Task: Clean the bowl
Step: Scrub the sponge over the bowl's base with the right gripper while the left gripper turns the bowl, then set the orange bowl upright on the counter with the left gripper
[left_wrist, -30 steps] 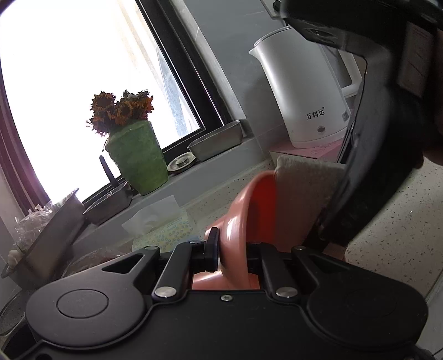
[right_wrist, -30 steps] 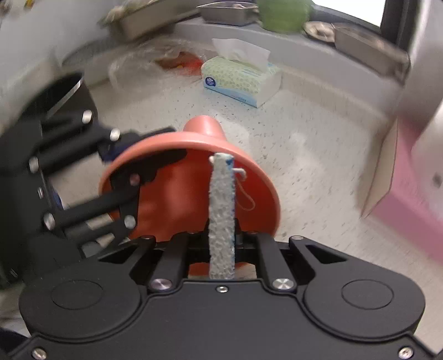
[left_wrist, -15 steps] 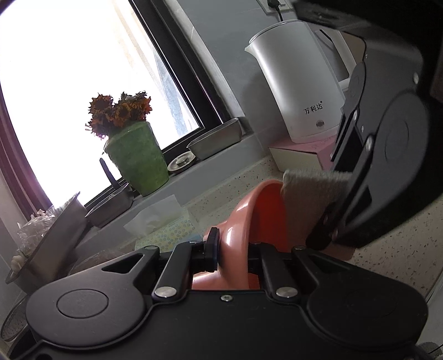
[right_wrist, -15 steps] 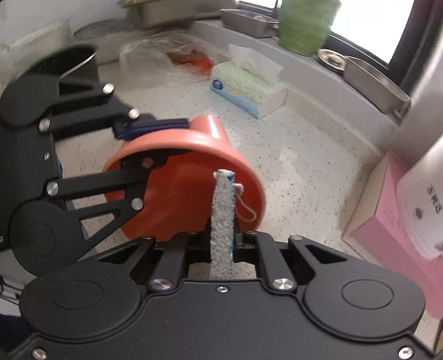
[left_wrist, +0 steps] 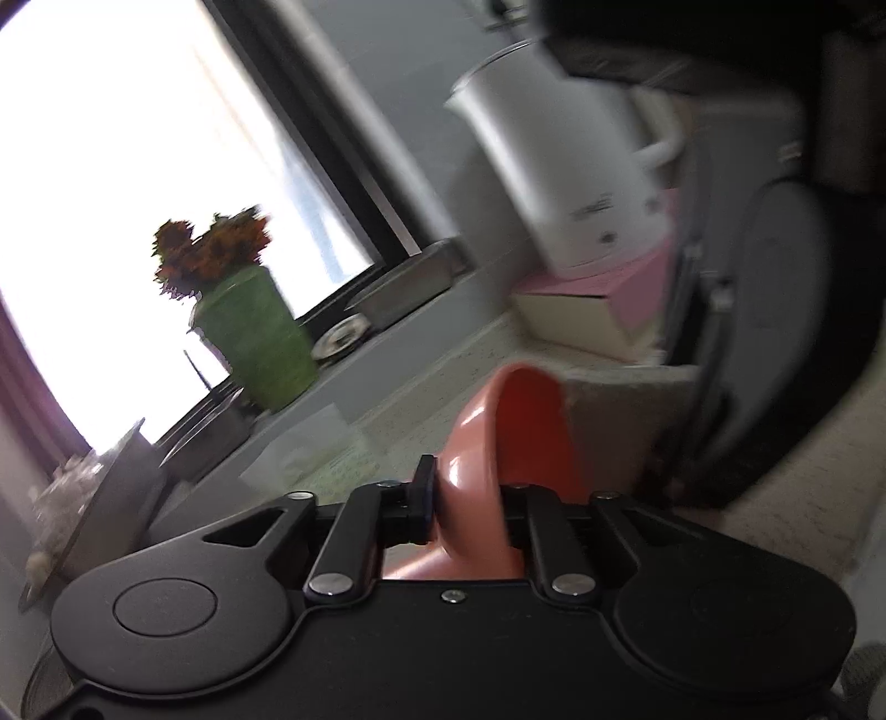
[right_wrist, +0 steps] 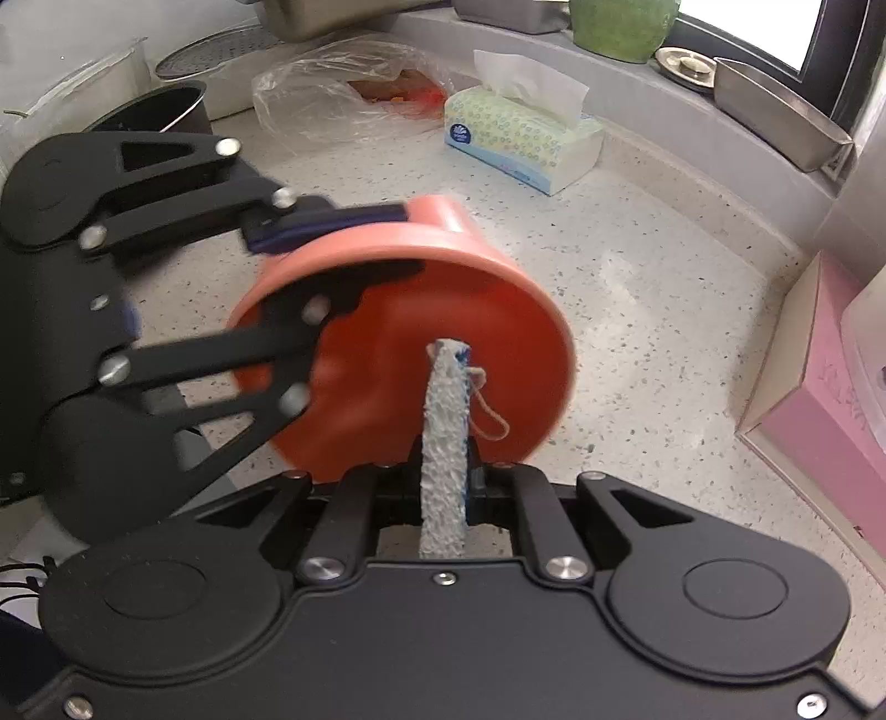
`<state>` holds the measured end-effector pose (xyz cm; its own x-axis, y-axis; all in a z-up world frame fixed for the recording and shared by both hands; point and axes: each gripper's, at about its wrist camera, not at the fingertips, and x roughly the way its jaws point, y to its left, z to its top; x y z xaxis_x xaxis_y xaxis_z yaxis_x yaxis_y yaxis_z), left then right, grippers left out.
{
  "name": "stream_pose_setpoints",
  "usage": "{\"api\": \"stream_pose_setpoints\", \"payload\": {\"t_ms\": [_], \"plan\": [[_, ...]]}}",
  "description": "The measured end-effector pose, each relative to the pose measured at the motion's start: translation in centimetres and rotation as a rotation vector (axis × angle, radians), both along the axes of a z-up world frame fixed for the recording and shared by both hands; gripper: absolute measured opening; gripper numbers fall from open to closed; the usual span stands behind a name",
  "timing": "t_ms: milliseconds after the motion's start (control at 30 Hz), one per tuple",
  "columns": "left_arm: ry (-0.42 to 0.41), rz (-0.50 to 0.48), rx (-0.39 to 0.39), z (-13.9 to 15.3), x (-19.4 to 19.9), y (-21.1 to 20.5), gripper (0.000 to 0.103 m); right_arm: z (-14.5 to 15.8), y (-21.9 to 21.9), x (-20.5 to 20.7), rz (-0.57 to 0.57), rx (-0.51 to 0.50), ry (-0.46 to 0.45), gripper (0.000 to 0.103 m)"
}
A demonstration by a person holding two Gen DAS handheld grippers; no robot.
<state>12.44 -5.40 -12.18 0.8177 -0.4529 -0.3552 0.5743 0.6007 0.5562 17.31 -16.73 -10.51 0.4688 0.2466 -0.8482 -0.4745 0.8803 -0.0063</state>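
The bowl (right_wrist: 410, 354) is orange and it is lifted above the speckled surface (right_wrist: 664, 288), tilted on its side, so that its inside faces the right tool (right_wrist: 446, 487). The left tool (right_wrist: 354, 243) comes from the left side and has the rim of the bowl between its two fingers, one finger (right_wrist: 332, 221) on the outside wall and the other inside. Its jaws have just been opening, and they stand now a little apart around the rim; if the pads still press on it, I cannot tell, because this part is blurred. In the left wrist view the bowl (left_wrist: 498, 443) shows edge-on, with a dark pad just beside its wall.

The right tool is clamped on a rough grey-white cloth (right_wrist: 443, 437), which stands upright between its jaws. The upper end of the cloth reaches in front of the inside of the bowl, and a thin loop of string hangs from it.

Farther away on the surface there is a tissue box (right_wrist: 520, 138), and left of it a clear plastic bag (right_wrist: 343, 88). At the right side lies a pink box (right_wrist: 825, 404). On the far sill stand a green pot (right_wrist: 620, 22) and a metal tray (right_wrist: 775, 111). The left wrist view also shows a white kettle (left_wrist: 565, 183) on the pink box.
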Motion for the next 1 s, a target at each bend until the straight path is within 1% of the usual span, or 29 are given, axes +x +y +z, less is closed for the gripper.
{"api": "stream_pose_setpoints", "payload": {"t_ms": [33, 100, 167, 200, 300, 400, 467, 500, 567, 600, 667, 733, 800, 867, 900, 933, 1000], "plan": [[-0.006, -0.028, 0.020, 0.3, -0.4, 0.4, 0.039, 0.0, 0.0, 0.0, 0.011, 0.001, -0.003, 0.011], [0.000, -0.079, 0.069, 0.8, -0.8, 1.1, 0.040, 0.0, 0.1, 0.0, 0.034, 0.013, -0.001, 0.012], [-0.008, -0.115, 0.102, 1.2, -1.0, 1.7, 0.046, 0.1, 0.4, -0.1, 0.058, 0.023, -0.004, 0.012], [-0.019, -0.118, 0.115, 1.1, -1.1, 1.7, 0.050, 0.1, 0.8, -0.2, 0.075, 0.016, -0.016, 0.012], [-0.046, -0.114, 0.146, 0.9, -1.1, 1.4, 0.050, -0.2, 1.8, -0.4, 0.100, -0.020, -0.043, 0.011], [-0.049, -0.074, 0.124, 0.9, -0.8, 0.7, 0.049, -0.3, 1.8, 0.0, 0.075, -0.022, -0.056, 0.011], [-0.018, -0.036, 0.081, 1.0, -0.4, 0.7, 0.050, -0.1, 1.2, 0.4, 0.042, 0.006, -0.060, 0.011], [-0.004, -0.020, 0.067, 1.1, -0.2, 0.6, 0.046, 0.3, 0.8, 0.6, 0.027, 0.025, -0.071, 0.011], [0.033, 0.016, 0.031, 1.4, 0.4, 0.8, 0.033, 1.1, 0.0, 0.6, 0.012, 0.059, -0.093, 0.011], [0.060, 0.038, 0.005, 1.6, 0.8, 1.0, 0.023, 1.7, -0.6, 0.6, 0.003, 0.077, -0.104, 0.011], [0.131, 0.093, -0.088, 2.3, 2.1, 1.9, 0.022, 2.2, -1.3, 0.5, -0.010, 0.093, -0.111, 0.011], [0.191, 0.153, -0.181, 3.0, 3.4, 3.2, 0.015, 2.5, -1.7, 0.3, -0.030, 0.089, -0.125, 0.011], [0.283, 0.224, -0.323, 3.4, 4.8, 5.1, 0.015, 2.7, -2.5, 0.0, -0.061, 0.086, -0.148, 0.011], [0.366, 0.291, -0.445, 3.1, 5.9, 6.9, 0.014, 2.8, -2.9, 0.1, -0.083, 0.098, -0.141, 0.011], [0.405, 0.328, -0.516, 2.7, 6.3, 7.8, 0.014, 2.7, -3.1, 0.2, -0.092, 0.098, -0.134, 0.011], [0.454, 0.381, -0.602, 2.1, 6.7, 8.9, 0.014, 2.6, -3.1, 0.3, -0.094, 0.096, -0.130, 0.011], [0.539, 0.457, -0.723, 1.1, 7.4, 10.4, 0.013, 2.2, -3.0, 0.5, -0.094, 0.094, -0.112, 0.011]]}}
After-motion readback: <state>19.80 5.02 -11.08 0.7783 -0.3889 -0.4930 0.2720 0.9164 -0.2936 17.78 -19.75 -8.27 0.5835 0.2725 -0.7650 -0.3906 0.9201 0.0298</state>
